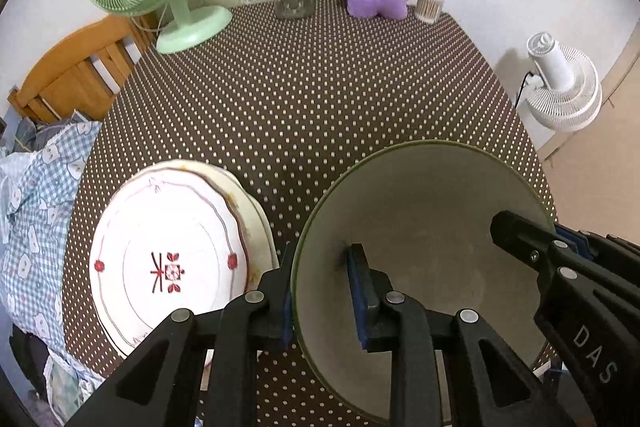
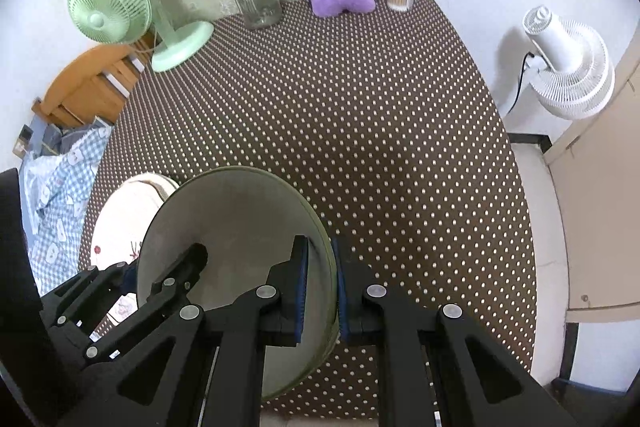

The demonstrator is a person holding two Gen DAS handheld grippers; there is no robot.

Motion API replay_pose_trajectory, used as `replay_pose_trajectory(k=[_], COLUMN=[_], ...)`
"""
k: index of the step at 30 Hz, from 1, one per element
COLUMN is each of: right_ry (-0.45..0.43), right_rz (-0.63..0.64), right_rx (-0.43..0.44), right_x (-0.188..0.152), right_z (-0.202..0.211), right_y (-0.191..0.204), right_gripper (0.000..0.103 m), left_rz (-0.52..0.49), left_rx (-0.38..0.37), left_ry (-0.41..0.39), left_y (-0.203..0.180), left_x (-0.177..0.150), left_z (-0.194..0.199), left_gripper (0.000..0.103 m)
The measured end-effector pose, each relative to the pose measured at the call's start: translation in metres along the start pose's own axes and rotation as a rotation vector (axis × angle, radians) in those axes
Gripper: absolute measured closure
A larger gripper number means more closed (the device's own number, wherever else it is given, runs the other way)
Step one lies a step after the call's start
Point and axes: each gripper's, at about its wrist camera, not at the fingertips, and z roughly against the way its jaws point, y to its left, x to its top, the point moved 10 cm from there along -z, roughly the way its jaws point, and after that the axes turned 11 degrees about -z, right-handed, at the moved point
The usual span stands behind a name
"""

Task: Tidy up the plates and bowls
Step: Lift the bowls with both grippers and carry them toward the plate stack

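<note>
Left wrist view: the left gripper pinches the near-left rim of a large green bowl, one blue-padded finger inside the wall and the other outside it, jaws nearly together with only the thin wall between them. The right gripper clamps the opposite rim in the same way. The bowl is held between the two, above the polka-dot tablecloth. Just beside it on the left lies a stack of plates, the top one white with a red pattern; whether the bowl touches the stack cannot be told.

Right wrist view: the right gripper straddles the bowl wall, pads pressed on both faces. The plates show partly behind the bowl.
</note>
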Motion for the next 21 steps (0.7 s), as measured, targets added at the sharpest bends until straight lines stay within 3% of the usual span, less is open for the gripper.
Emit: replay_pose_trajectory(k=[21], right_ry=[0.041], right_rz=[0.054], right_rx=[-0.011], right_x=[-0.002], right_z=[-0.019], right_y=[0.002], right_gripper=[0.087], left_rz=[0.012], left_rx=[0.018], left_ry=[0.054], left_y=[-0.003], left_x=[-0.007], left_z=[-0.018], left_gripper=[0.078])
